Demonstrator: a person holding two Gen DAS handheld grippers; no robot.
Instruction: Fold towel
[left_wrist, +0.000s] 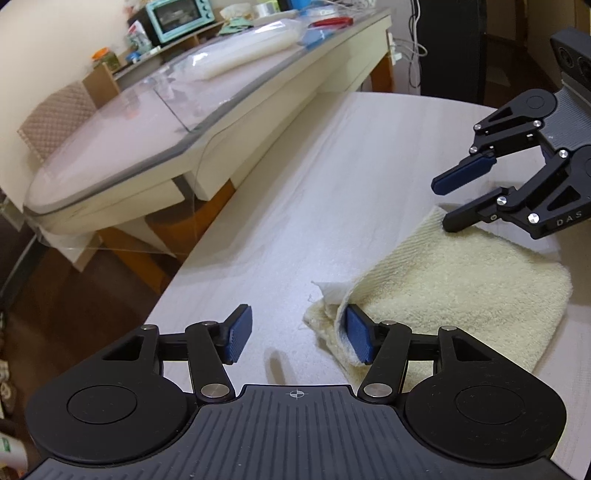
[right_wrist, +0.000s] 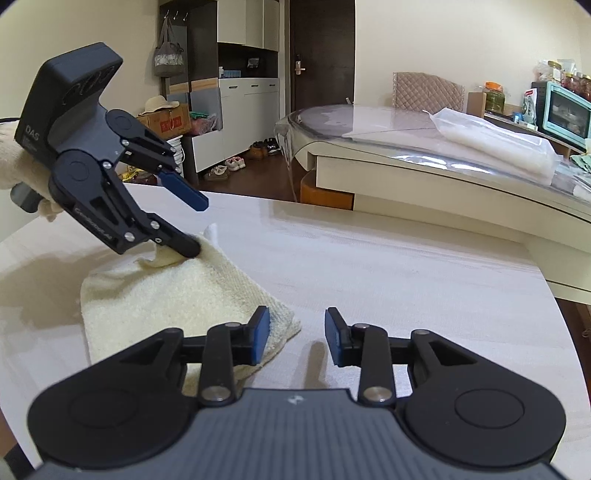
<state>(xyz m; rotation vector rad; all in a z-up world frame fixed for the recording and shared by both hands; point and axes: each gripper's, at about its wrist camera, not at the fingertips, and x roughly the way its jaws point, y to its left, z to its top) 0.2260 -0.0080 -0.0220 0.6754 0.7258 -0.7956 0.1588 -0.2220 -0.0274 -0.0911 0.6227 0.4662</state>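
Note:
A cream towel (left_wrist: 461, 288) (right_wrist: 166, 291) lies folded on the white table (left_wrist: 295, 203) (right_wrist: 406, 277). My left gripper (left_wrist: 299, 336) (right_wrist: 195, 227) stands open at one corner of the towel. One of its fingers touches the towel's turned-up edge, the other is out over bare table, and nothing is pinched. At the opposite corner my right gripper (right_wrist: 297, 334) (left_wrist: 443, 205) is open as well, one finger over the towel's corner and the other above the table. A hand in a cream glove (right_wrist: 14, 162) holds the left gripper.
A longer glass-topped table (left_wrist: 147, 122) (right_wrist: 406, 140) stands close beside this one, with plastic-wrapped packs and a teal toaster oven (left_wrist: 177, 16) (right_wrist: 565, 110). A quilted chair (right_wrist: 428, 90) is behind it. Shoes (right_wrist: 236, 162) lie on the dark floor past the table's curved edge.

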